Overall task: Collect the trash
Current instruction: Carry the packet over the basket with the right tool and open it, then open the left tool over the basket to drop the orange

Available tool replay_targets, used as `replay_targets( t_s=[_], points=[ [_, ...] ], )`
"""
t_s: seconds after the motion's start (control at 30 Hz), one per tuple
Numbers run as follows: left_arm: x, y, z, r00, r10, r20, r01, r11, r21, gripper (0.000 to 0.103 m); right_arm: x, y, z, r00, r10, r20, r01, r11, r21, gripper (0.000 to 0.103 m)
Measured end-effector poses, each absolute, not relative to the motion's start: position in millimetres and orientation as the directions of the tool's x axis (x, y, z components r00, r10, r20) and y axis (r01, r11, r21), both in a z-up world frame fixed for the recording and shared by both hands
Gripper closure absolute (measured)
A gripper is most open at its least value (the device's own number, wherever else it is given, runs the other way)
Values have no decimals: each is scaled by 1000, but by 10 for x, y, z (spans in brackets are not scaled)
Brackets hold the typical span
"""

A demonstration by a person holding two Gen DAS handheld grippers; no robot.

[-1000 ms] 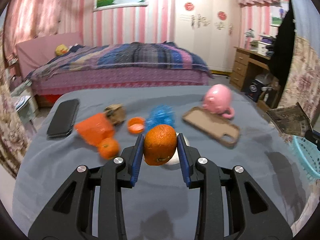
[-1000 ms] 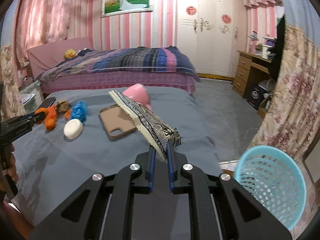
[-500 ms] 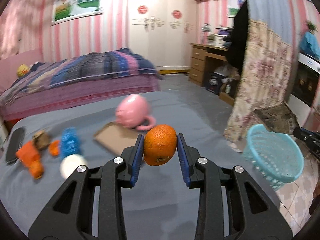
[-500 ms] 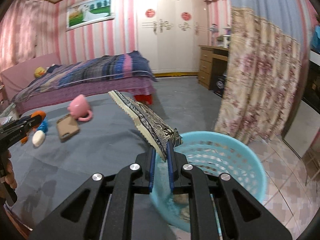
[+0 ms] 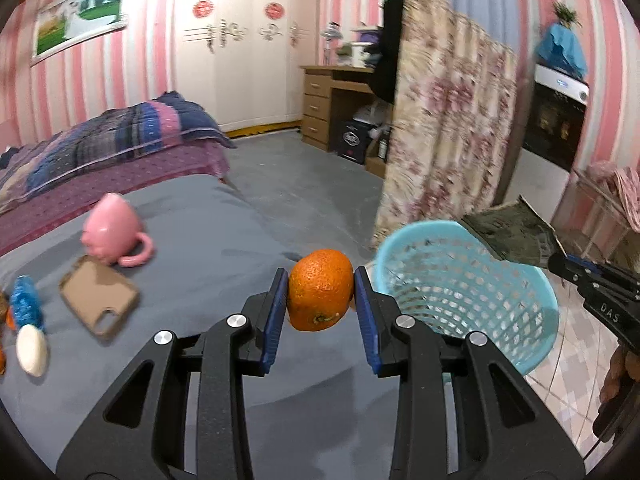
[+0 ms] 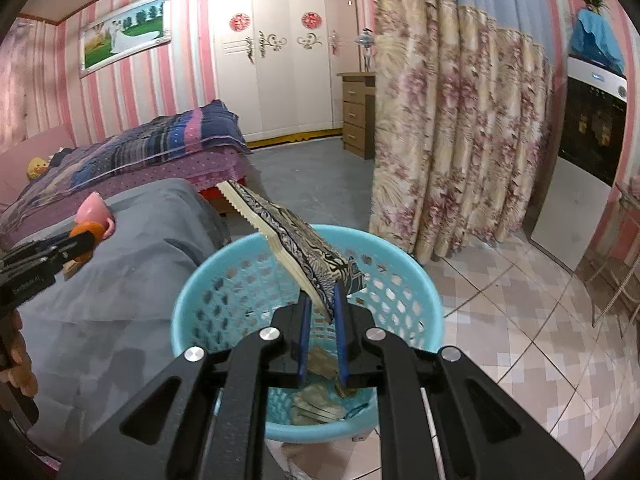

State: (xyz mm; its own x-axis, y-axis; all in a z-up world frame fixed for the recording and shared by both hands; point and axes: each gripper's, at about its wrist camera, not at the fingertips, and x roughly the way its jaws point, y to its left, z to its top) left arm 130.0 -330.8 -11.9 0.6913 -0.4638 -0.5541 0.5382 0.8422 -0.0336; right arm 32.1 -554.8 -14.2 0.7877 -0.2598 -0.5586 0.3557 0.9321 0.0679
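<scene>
Above the light-blue mesh basket (image 6: 404, 272), the flat patterned wrapper (image 6: 288, 236) runs its long axis from the right gripper (image 6: 322, 308) up and away to the left, its serrated free end pointing toward the bed with the striped quilt (image 6: 160, 148). It stands on edge, tilted, with its lower end pinched between the blue pads. That gripper's jaws are closed tight on the wrapper, with only its thin sheet between them. Inside the basket lie some crumpled pale scraps (image 6: 316, 404); how many I cannot tell.

One orange (image 5: 320, 290) sits in the left gripper (image 5: 321, 292), its stem end turned down and toward the camera. The jaws stand partly apart, both pads pressing on the sides of the fruit. In the left wrist view the orange hangs over the edge of the grey-covered surface (image 5: 208, 240), just beside the basket (image 5: 452, 284), which stands on the tiled floor (image 5: 568, 364).

On the grey cover there are one pink mug (image 5: 114, 230) lying on its side, one brown phone case (image 5: 100, 300), one white oval piece (image 5: 32, 350) and one blue spiky ball (image 5: 26, 304). Each gripper shows in the other's view, with part of a hand (image 6: 18, 364) on its handle.
</scene>
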Motion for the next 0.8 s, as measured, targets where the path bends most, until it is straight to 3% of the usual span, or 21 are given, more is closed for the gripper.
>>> replay_targets(
  t_s=[0.47, 0.6, 0.8],
  points=[
    [1474, -4175, -241, 604, -532, -593, 644, 764, -30, 68, 213, -5838, -345, 763, -276, -584, 407, 908, 103, 92],
    [1531, -4320, -197, 612, -532, -585, 646, 763, -18, 39, 203, -5850, -361, 762, -279, -584, 412, 905, 105, 92],
    [1630, -4218, -91, 688, -480, -544, 589, 807, 32, 14, 198, -5845, -380, 760, -278, -587, 415, 903, 110, 92]
  ],
)
